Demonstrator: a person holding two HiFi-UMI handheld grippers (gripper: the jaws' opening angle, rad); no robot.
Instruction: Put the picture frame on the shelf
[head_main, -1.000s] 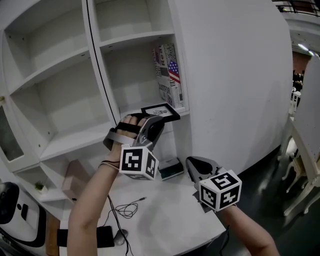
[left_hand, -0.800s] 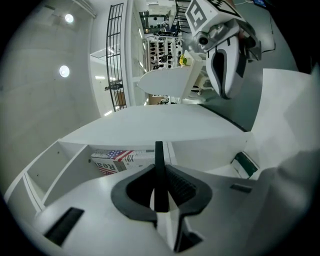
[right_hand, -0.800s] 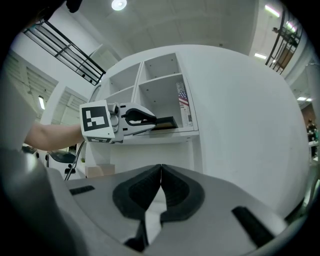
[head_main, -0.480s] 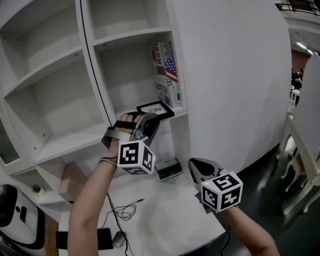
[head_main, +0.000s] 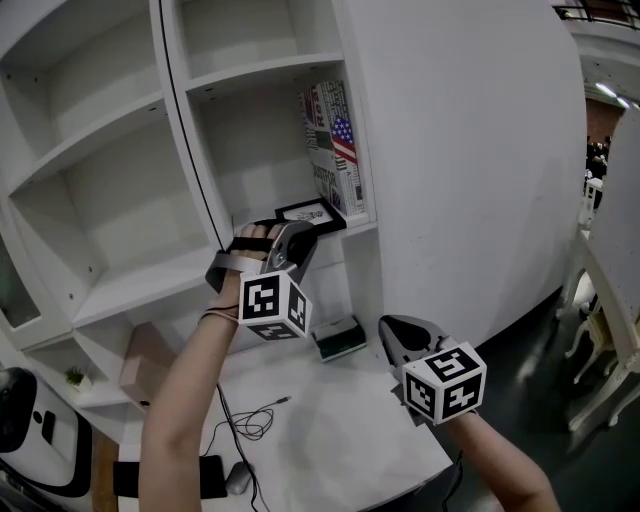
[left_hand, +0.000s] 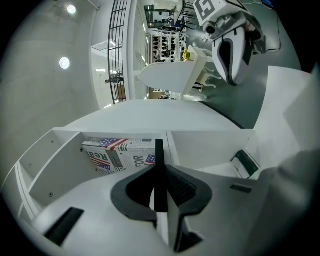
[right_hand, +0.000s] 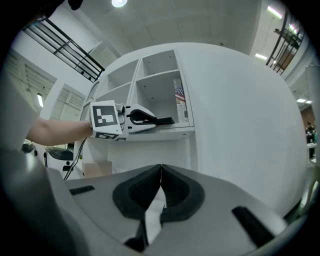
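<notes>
Black picture frame (head_main: 312, 213): middle of the head view, held flat over the front edge of the white shelf (head_main: 366, 227), just before the flag-printed box (head_main: 335, 145).
Left tongs (head_main: 286, 234): clamped on the picture frame's thin edge, pointing level.
Right tongs (head_main: 396, 336): lower right of the head view, jaws together, nothing between them.

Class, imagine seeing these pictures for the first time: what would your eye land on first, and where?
The left gripper, with its black-and-white marker cube, pinches a flat black picture frame level over the front edge of the white shelf, in front of a flag-printed box standing inside. At lower right, the right gripper hangs shut and empty.
</notes>
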